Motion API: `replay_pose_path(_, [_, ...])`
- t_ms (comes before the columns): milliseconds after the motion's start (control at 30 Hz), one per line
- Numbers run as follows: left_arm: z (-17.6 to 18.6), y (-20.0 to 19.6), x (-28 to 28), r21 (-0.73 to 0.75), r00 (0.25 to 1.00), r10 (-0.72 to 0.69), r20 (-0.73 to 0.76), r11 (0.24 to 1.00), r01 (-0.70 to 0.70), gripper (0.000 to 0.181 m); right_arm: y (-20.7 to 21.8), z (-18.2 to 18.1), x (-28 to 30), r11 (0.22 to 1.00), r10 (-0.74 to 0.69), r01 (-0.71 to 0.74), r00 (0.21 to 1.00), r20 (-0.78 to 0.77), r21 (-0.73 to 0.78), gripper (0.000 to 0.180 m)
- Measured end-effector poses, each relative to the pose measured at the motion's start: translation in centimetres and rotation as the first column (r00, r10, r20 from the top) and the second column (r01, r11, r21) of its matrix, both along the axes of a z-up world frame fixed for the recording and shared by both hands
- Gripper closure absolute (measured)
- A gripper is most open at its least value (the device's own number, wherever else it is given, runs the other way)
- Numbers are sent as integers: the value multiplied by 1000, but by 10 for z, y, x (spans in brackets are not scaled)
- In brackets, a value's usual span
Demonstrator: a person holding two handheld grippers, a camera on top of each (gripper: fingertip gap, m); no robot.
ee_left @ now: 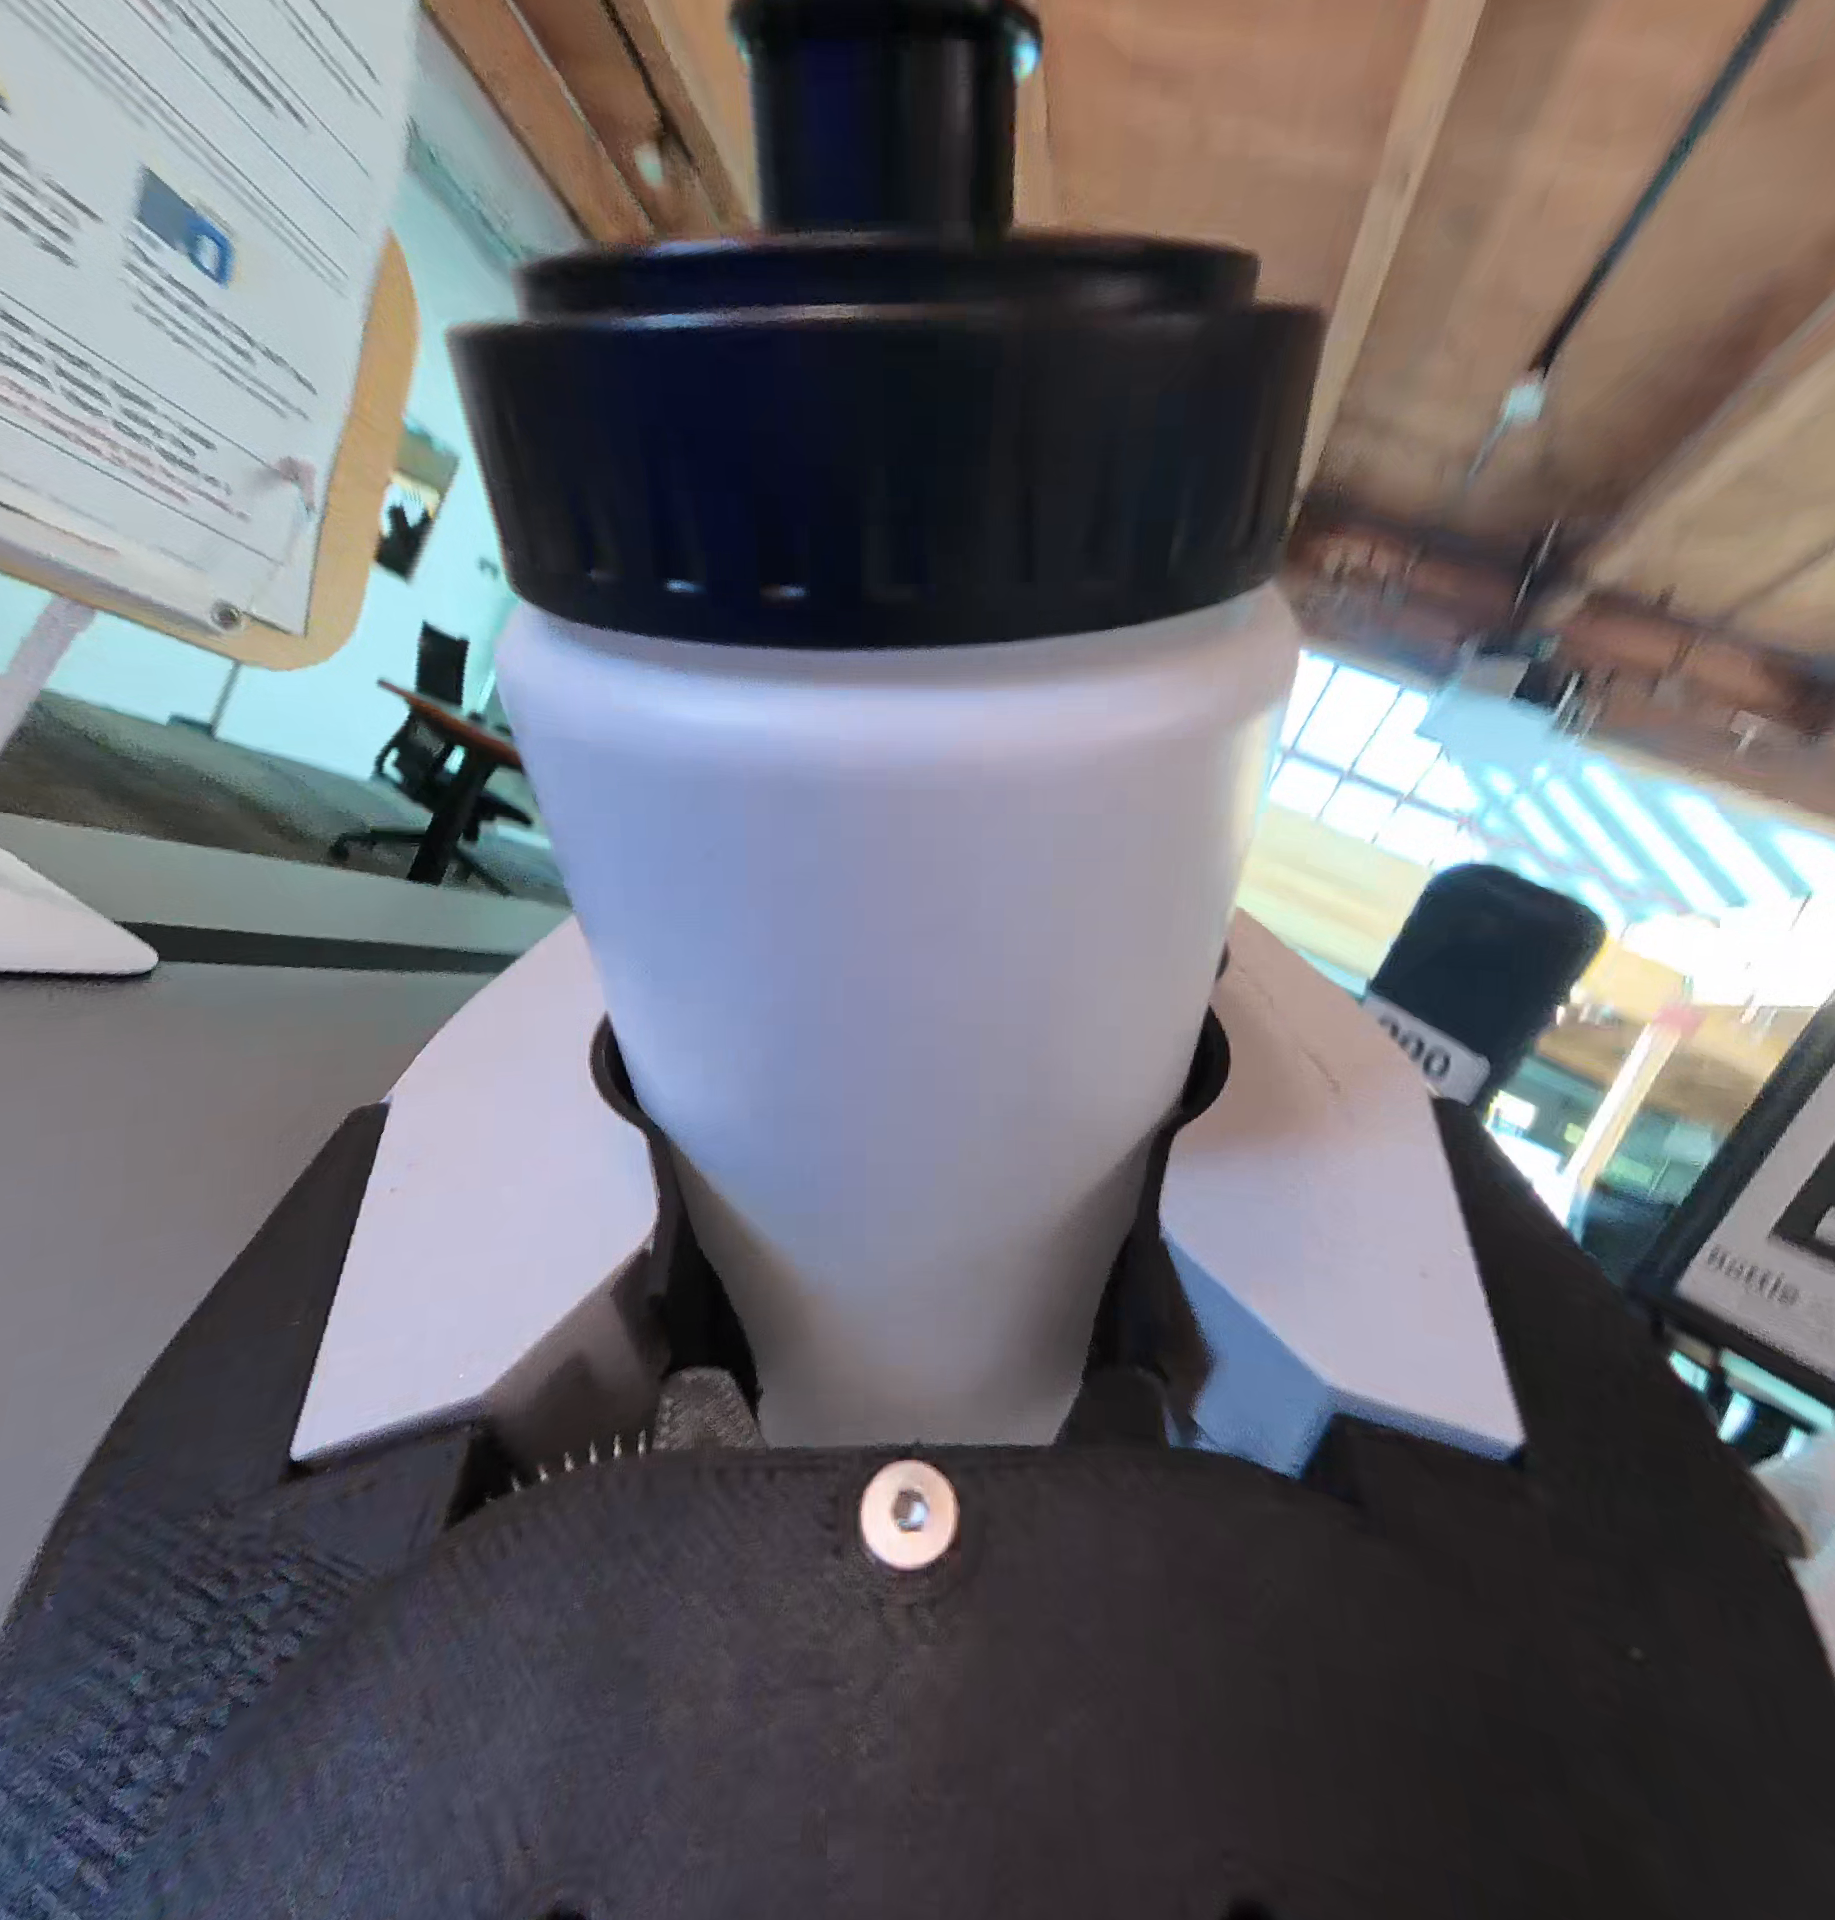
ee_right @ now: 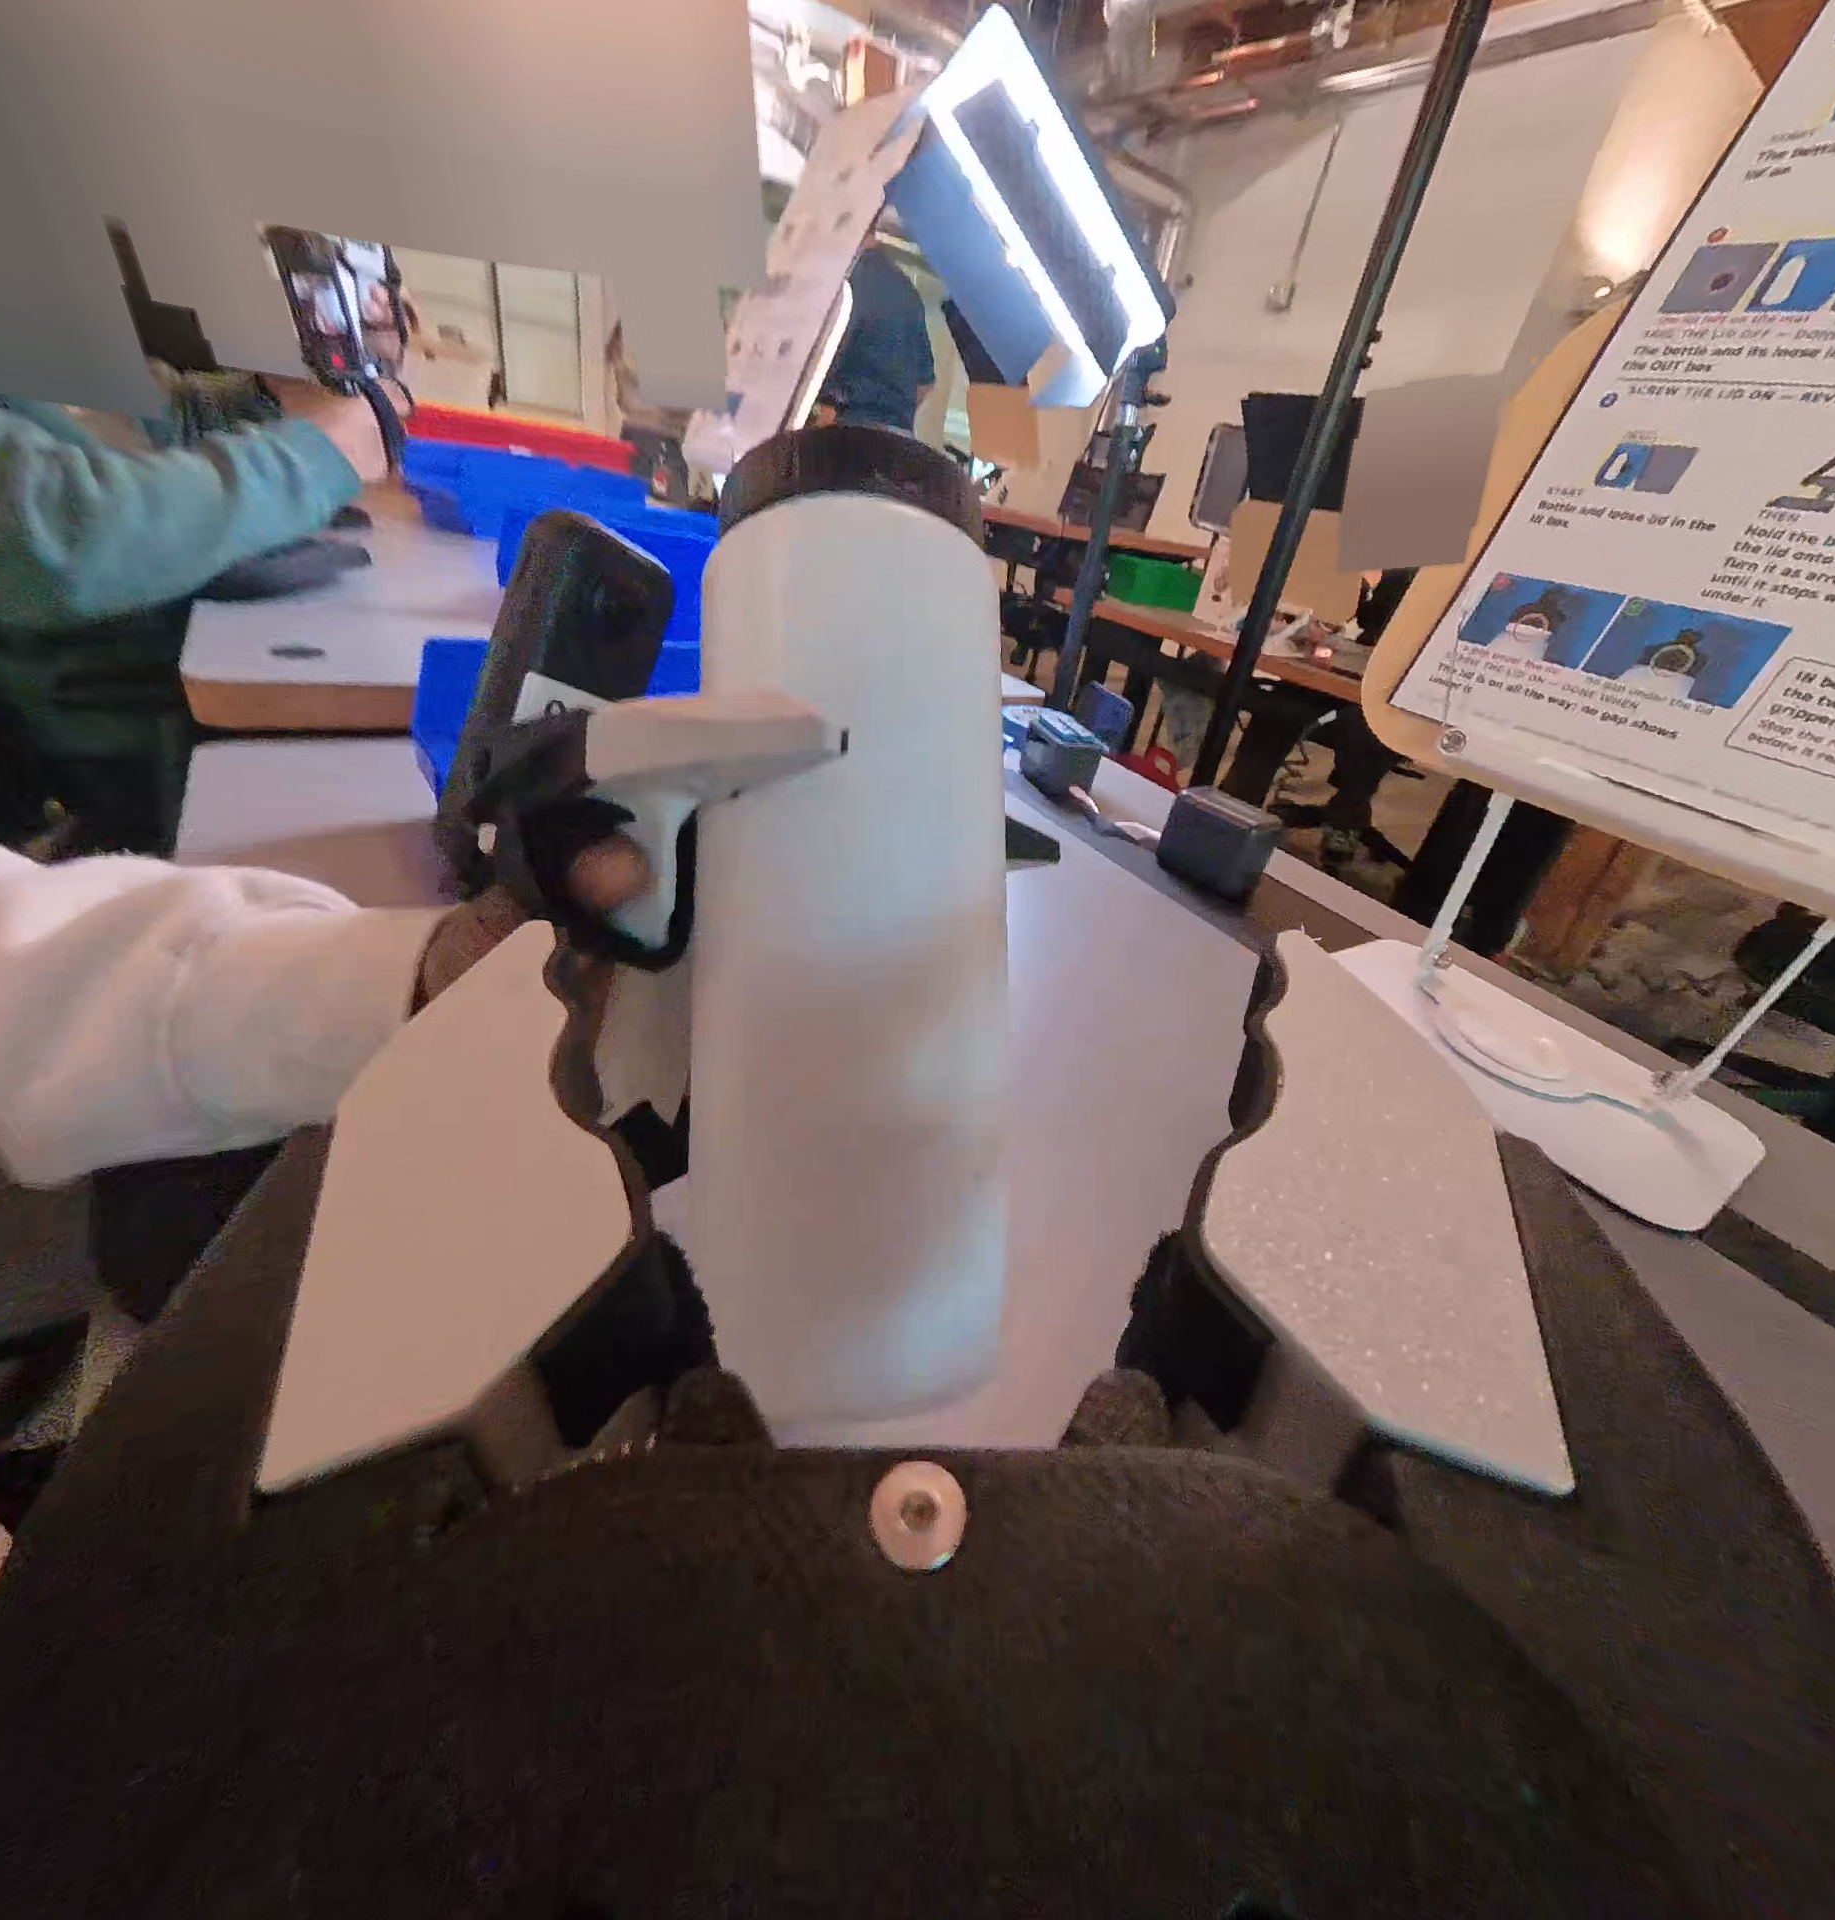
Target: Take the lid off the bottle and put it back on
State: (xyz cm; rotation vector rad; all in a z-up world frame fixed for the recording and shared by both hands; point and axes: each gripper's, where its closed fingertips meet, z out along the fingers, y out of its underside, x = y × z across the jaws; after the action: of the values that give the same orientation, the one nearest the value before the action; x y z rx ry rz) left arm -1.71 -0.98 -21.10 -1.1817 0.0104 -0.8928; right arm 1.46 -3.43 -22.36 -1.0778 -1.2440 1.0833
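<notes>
A white bottle (ee_left: pixel 892 935) with a black ribbed lid (ee_left: pixel 882 457) and spout on top stands upright. My left gripper (ee_left: pixel 908 1039) is shut on the bottle's body below the shoulder, one finger on each side. In the right wrist view the bottle (ee_right: pixel 851 1039) fills the middle, with the lid (ee_right: pixel 851 478) on top. The left gripper's finger (ee_right: pixel 705 738) clamps it from the left, held by a hand in a white sleeve (ee_right: pixel 165 997). My right gripper (ee_right: pixel 913 956) is open, its fingers spread wide on either side of the bottle's lower body, clear of it.
An instruction board (ee_right: pixel 1671 520) on a white stand (ee_right: pixel 1578 1122) is at the right on the grey table (ee_right: pixel 1121 987); it also shows in the left wrist view (ee_left: pixel 165 312). Small dark boxes (ee_right: pixel 1214 842) sit behind the bottle. Blue bins (ee_right: pixel 539 499) and a person's teal sleeve (ee_right: pixel 113 499) are at the left. My hands' fingertips stand some 6 cm from each other.
</notes>
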Motion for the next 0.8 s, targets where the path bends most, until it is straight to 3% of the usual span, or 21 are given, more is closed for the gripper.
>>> replay_pose_path(100, [10, -5, -9, 76, 995, 22, 97, 997, -29, 80, -7, -13, -12, 991, -57, 40, 990, 132, 129, 62])
replay_pose_path(233, [20, -17, 0, 168, 998, -6, 64, 986, -5, 79, -6, -40, -29, 923, -222, 86, 915, 338, 374, 71])
replay_pose_path(367, [23, -26, 12, 241, 998, 18, -65, 971, -2, 78, -7, -40, -34, 884, -279, 100, 897, 343, 457, 89])
replay_pose_path(467, [29, -31, 19, 246, 997, -59, -55, 967, 71, 78, -7, -35, -28, 887, -279, 115, 905, 322, 446, 90])
replay_pose_path(500, [32, -33, 19, 258, 997, -66, -41, 963, 74, 70, -2, -30, -23, 874, -312, 150, 902, 298, 463, 91])
replay_pose_path(667, [34, -31, 12, 297, 980, 129, -152, 952, -79, 64, 59, 14, 33, 773, -544, 412, 821, 171, 482, 91])
replay_pose_path(800, [30, -24, 6, 276, 950, 234, -206, 945, -173, 69, 143, 39, 110, 675, -733, 661, 650, 199, 328, 91])
